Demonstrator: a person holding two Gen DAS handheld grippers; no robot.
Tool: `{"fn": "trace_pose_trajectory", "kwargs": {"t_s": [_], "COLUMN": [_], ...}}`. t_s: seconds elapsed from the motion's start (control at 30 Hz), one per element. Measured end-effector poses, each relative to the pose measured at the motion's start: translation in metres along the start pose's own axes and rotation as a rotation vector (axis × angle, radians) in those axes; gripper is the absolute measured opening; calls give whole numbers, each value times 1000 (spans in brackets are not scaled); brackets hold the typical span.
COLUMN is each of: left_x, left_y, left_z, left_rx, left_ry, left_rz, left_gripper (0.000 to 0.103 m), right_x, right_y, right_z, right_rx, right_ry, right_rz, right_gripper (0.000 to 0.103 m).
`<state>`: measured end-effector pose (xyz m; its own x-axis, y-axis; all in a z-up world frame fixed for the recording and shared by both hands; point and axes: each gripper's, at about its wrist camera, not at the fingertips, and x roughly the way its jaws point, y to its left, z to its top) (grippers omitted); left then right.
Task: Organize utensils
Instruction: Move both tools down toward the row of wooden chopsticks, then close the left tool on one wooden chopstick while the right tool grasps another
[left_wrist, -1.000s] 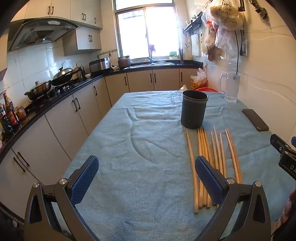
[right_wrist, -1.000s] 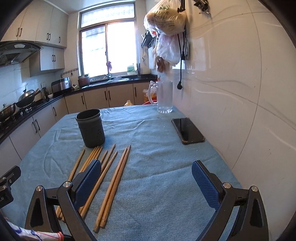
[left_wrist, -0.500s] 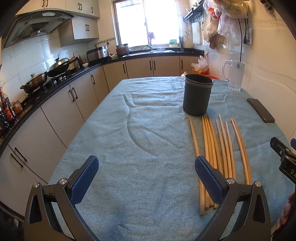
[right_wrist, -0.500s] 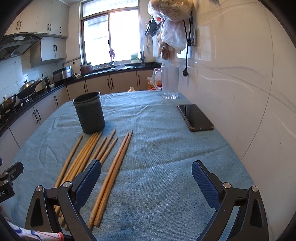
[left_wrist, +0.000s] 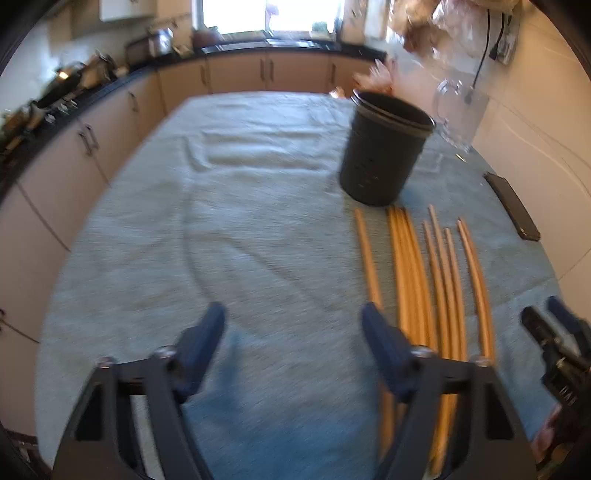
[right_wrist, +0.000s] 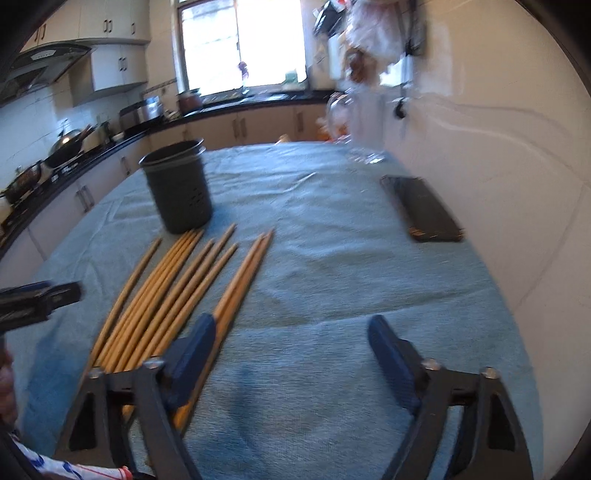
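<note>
Several wooden chopsticks (left_wrist: 421, 273) lie side by side on the blue-grey cloth, just in front of a dark round utensil holder (left_wrist: 384, 151). They also show in the right wrist view (right_wrist: 184, 288), with the holder (right_wrist: 177, 192) behind them. My left gripper (left_wrist: 293, 332) is open and empty, low over the cloth, left of the chopsticks; its right finger overlaps the leftmost stick. My right gripper (right_wrist: 291, 343) is open and empty, right of the chopsticks; its left finger sits over the rightmost pair. Both views are motion-blurred.
A black phone (right_wrist: 421, 208) lies on the cloth near the wall, and a glass pitcher (right_wrist: 364, 125) stands behind it. The tiled wall runs close along the right. Kitchen counters and a stove (right_wrist: 44, 162) line the left. The cloth-covered table (left_wrist: 221, 229) ends at a curved edge.
Both grippers have moved forward and lower toward the table, so the chopsticks and holder look nearer. The jaws of both have narrowed a little but stay open. Nothing was taken hold of.
</note>
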<state>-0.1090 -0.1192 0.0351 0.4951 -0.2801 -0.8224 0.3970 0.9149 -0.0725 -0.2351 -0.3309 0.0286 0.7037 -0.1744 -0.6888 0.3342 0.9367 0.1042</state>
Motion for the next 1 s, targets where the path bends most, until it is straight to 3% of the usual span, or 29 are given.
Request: {"fn": "trace_pose_trajectory", "kwargs": {"t_s": [0.17,0.27,0.53,0.7,0.8,1.0], "left_x": [26,43,53,58,49,44], "left_y": [-15,-24,-33,-38,-29,-34], "left_z": [18,24,36,43,46,44], "left_rx": [8,46,82,93,16,26], "left_ry": [53,91,78,100,103,90], "left_rz": [-51,-25,23,51,-51,-79], "left_gripper": [57,37,25,24,23,23], "right_x": [21,32,46,56,57,54], "right_y": [4,9,19,25,21,10], "right_z": [6,8,17,26,26,21], "right_rx": [2,-18,-42,-63,-44,-60], "right_ry": [82,115,156,185,199,203], "right_rz": [75,69,54,19,35,-6], "right_gripper": [56,55,55,48,46,38]}}
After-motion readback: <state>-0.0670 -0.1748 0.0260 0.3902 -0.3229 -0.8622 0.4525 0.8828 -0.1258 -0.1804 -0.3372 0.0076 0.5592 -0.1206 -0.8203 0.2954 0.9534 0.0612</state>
